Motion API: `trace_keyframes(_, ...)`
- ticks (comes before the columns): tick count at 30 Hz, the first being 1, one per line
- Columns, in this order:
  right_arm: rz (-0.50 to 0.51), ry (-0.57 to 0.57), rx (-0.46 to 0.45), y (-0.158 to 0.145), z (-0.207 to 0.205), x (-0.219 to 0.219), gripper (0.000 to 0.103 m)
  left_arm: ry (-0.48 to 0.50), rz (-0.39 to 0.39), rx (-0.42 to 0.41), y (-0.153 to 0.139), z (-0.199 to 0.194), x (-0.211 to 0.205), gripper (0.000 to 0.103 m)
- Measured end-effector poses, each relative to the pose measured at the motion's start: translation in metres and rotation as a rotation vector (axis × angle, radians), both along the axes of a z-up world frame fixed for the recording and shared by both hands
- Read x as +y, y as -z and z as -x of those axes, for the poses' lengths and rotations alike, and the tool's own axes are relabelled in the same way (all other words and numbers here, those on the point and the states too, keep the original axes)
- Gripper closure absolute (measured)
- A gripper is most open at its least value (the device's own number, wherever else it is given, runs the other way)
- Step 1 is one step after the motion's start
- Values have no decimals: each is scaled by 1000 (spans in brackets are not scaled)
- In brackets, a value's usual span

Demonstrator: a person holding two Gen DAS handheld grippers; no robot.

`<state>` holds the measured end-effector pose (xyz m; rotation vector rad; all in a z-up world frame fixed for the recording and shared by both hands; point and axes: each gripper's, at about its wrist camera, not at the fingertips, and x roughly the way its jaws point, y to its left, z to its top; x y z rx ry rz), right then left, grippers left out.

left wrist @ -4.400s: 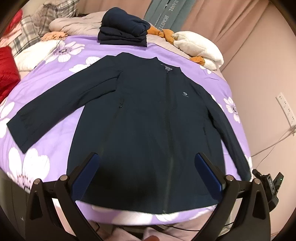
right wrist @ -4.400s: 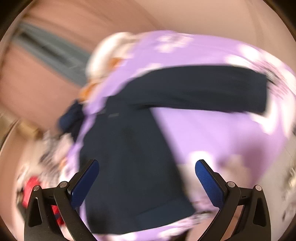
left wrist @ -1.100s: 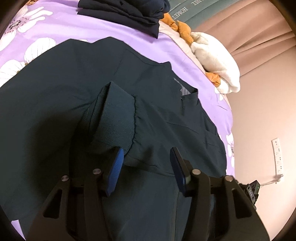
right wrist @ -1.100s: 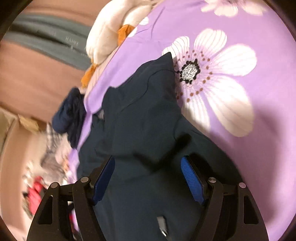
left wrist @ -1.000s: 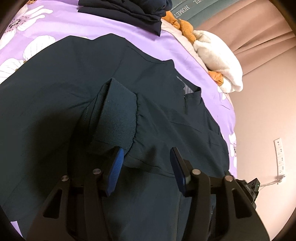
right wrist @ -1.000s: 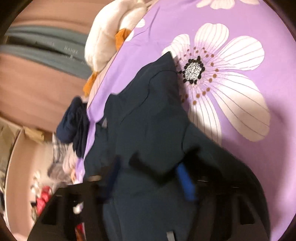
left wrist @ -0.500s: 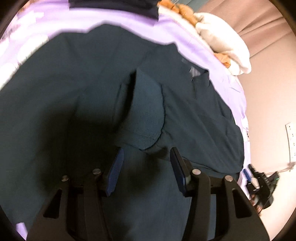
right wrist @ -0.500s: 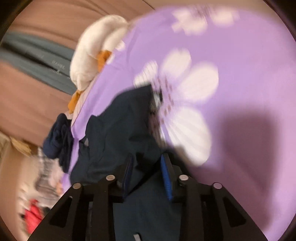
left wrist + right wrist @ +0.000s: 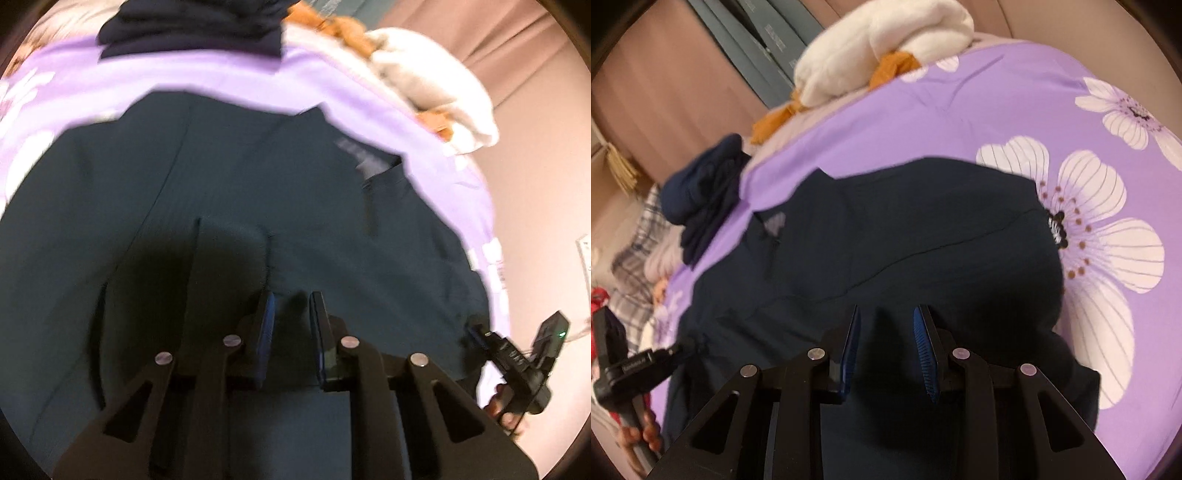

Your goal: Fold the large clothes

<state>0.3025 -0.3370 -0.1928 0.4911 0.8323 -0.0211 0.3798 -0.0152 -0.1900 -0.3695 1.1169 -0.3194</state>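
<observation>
Dark jacket (image 9: 240,192) spread flat on the purple flowered bedspread (image 9: 960,122), collar end toward the far side of the bed. Both sleeves folded in over the jacket body, one ribbed cuff (image 9: 231,254) lying on the jacket front just ahead of the left tongs (image 9: 290,325).

Left tongs low over the jacket front, closing, pads down to a narrow gap; dark cloth seen through the gap, but cannot tell whether any fold is pinched. Right tongs (image 9: 886,343) over the jacket's outer side near the big white flower (image 9: 1108,236), pads a little apart, dark cloth beneath; cannot tell whether cloth is caught between them.

Beyond the jacket's collar: a stack of folded dark clothes (image 9: 701,199), touching the bedspread, well apart from the jacket. Farther along the same far edge, beyond the jacket's shoulder: a white bundle (image 9: 882,40) with orange fabric (image 9: 894,66) tucked beneath it. Past the jacket, at the wall: pink curtain (image 9: 498,33).

In the left view, the right tongs' handle off the jacket's right edge, fingers (image 9: 502,410) around it. In the right view, the left tongs' handle off the jacket's left edge, a hand (image 9: 639,435) gripping it.
</observation>
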Motion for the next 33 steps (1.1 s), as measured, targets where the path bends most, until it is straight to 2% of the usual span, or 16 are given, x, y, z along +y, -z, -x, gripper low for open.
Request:
trace_keyframes(2, 18, 19, 34, 10, 0, -4, 70, -1, -34, 26, 15, 3, 4, 88)
trace_keyframes(3, 30, 29, 43, 13, 2, -7, 82, -2, -22, 18, 19, 5, 8, 90)
trace_keyframes(8, 18, 22, 29, 22, 2, -19, 83, -20, 25, 25, 14, 10, 21, 87)
trace_keyframes(9, 17, 25, 35, 20, 2, -18, 82, -28, 28, 27, 10, 13, 22, 83)
trace_keyframes(10, 11, 29, 46, 16, 3, -16, 80, -35, 43, 23, 4, 18, 25, 71)
trace_keyframes(11, -3, 31, 51, 12, 6, -15, 72, -37, 56, 12, -2, 25, 26, 55)
trace_keyframes(12, -29, 28, 37, 5, 14, -13, 61, -40, 62, -9, -11, 35, 29, 46)
trace_keyframes(13, -43, 15, 9, -2, 23, -9, 56, -47, 59, -39, -22, 49, 33, 35)
trace_keyframes(14, -44, 2, -16, -8, 33, -5, 51, -52, 58, -63, -29, 61, 37, 31)
trace_keyframes(17, -13, -47, -66, -27, 70, 13, 50, -60, 66, -108, -47, 114, 59, 27)
trace_keyframes(19, 8, -81, -91, -35, 104, 27, 44, -92, 89, -130, -53, 160, 87, 21)
trace_keyframes(21, 2, -98, -118, -38, 138, 37, 31, -135, 110, -136, -55, 201, 115, 20)
trace_keyframes(24, -43, -159, -132, -37, 183, 51, 30, -224, 118, -134, -57, 262, 163, 20)
trace_keyframes(28, -75, -189, -124, -35, 220, 66, 29, -407, 136, -166, -62, 341, 230, 20)
trace_keyframes(33, -116, -233, -98, -38, 230, 85, 29, -596, 209, -167, -55, 395, 288, 19)
